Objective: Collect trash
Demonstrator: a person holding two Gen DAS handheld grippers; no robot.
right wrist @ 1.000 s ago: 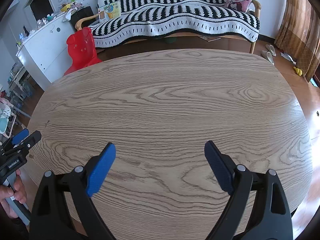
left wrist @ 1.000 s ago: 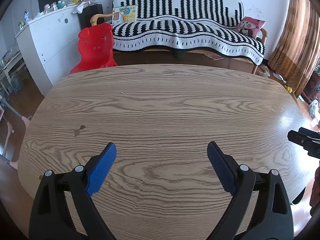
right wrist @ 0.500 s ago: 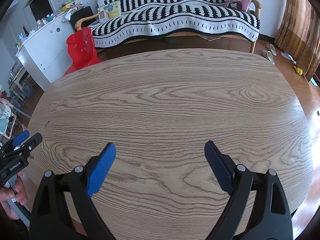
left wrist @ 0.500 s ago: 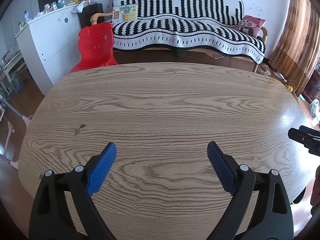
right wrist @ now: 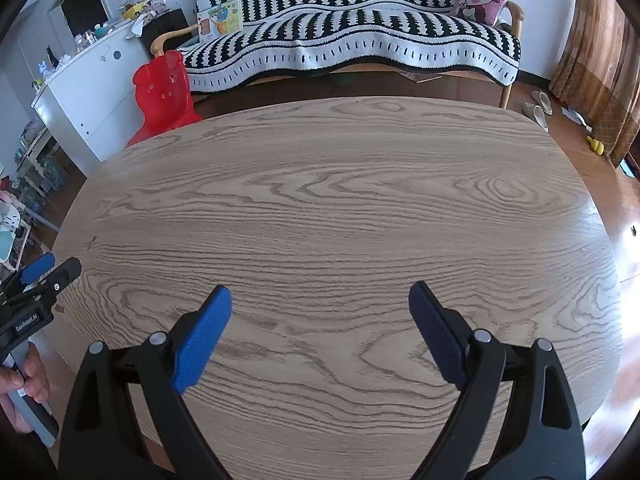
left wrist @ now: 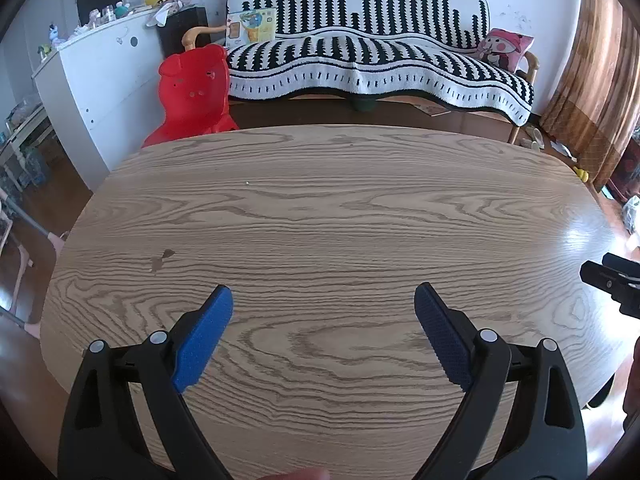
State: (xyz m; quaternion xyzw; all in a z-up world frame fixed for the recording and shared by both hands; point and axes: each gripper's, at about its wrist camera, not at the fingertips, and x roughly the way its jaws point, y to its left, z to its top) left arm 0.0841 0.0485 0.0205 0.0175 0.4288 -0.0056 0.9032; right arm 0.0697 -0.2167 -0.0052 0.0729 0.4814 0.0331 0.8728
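Both wrist views look down on an oval wooden table (left wrist: 320, 216) (right wrist: 340, 208), and no trash shows on it. My left gripper (left wrist: 323, 300) hovers open over the near part of the table, nothing between its blue pads. My right gripper (right wrist: 320, 300) is open too, with nothing between its fingers. The right gripper's black tip (left wrist: 608, 278) pokes in at the right edge of the left wrist view. In the right wrist view the left gripper (right wrist: 38, 280) shows at the left edge, held by a hand (right wrist: 24, 384).
Beyond the table stands a sofa under a black-and-white striped blanket (left wrist: 380, 56) (right wrist: 360, 28) with a pink cushion (left wrist: 506, 48). A red plastic child's chair (left wrist: 192, 96) (right wrist: 164, 96) and a white cabinet (left wrist: 104, 80) stand at the back left. Slippers (right wrist: 538, 110) lie on the floor.
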